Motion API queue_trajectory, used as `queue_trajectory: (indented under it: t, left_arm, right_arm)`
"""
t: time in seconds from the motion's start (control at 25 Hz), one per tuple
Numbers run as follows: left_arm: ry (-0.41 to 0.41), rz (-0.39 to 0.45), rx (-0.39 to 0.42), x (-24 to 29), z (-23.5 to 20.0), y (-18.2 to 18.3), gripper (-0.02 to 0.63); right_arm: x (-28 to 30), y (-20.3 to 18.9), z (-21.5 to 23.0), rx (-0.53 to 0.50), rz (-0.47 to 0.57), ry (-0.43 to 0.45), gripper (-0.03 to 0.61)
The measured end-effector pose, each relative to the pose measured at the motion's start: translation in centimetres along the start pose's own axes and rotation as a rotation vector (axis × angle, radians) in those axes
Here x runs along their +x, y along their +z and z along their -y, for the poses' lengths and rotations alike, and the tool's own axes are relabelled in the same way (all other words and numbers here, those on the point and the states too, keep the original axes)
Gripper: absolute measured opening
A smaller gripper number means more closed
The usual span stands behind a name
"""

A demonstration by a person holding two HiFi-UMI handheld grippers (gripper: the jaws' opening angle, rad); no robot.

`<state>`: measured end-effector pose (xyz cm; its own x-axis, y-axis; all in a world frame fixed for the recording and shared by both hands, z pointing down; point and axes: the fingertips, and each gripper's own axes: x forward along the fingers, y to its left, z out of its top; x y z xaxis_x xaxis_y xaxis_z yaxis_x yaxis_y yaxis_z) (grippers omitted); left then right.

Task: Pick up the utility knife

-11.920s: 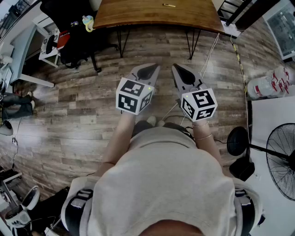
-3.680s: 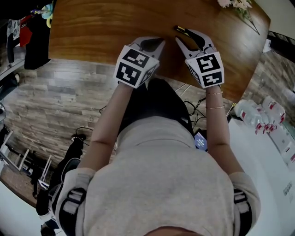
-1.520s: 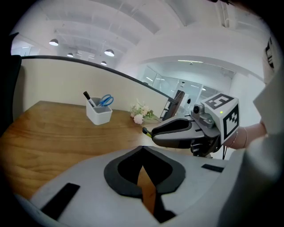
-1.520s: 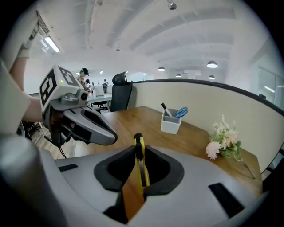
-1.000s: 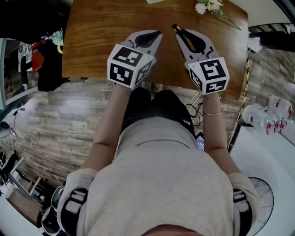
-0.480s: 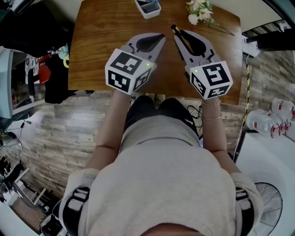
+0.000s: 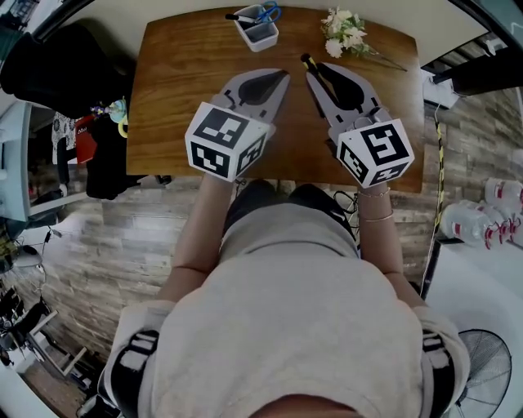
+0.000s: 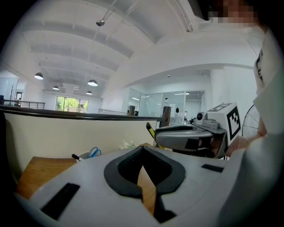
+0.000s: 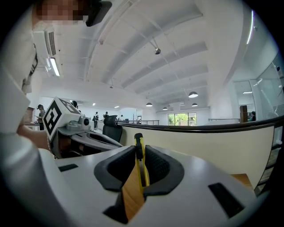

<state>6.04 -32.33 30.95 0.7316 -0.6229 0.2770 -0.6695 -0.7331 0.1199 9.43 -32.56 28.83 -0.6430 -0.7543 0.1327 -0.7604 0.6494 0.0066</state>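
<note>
The utility knife (image 7: 310, 65) is slim, yellow and black. It is held off the wooden table (image 7: 180, 98), its tip sticking out past the jaws of my right gripper (image 7: 315, 75), which is shut on it. In the right gripper view the knife (image 9: 143, 175) stands on edge between the black pads, at the gripper's (image 9: 140, 153) centre. My left gripper (image 7: 282, 75) hovers beside it at the same height, shut and holding nothing. The left gripper view shows its own jaws (image 8: 143, 150) meeting at the tips, with the knife (image 8: 151, 131) and right gripper (image 8: 191, 137) to the right.
A white cup (image 7: 256, 26) holding blue scissors and a pen stands at the table's far edge. A small bunch of flowers (image 7: 343, 24) lies to its right. A dark chair with a bag (image 7: 49, 57) is left of the table, water bottles (image 7: 482, 220) on the floor at right.
Both grippers have risen together, the right one still holding the knife. The table looks smaller, and the cup and flowers now show in full.
</note>
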Motion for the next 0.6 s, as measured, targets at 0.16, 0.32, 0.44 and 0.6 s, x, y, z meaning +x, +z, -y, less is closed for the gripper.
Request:
queue_trajectory:
  t: [0.16,0.32,0.44,0.6]
  left_arm:
    - [-0.006,0.014,-0.002,-0.1,0.8,0.3,0.014]
    - [-0.002,0.021,0.01,-0.4,1.4,0.7,0.014]
    - [-0.004,0.027,0.01,-0.4,1.6,0.7,0.013]
    - [-0.015,0.019,0.012,-0.2,2.1,0.3,0.012]
  right_arm:
    - [-0.8,0.2,0.1,0.008,0.015,0.002,0.08]
    - [-1.7,0.6,0.2,0.017,0.039,-0.007,0.08]
    - [-2.1,0.6,0.1,0.018,0.045,-0.011,0.08]
    - [-2.9,0.3,0.1,0.028,0.05,-0.022,0.08]
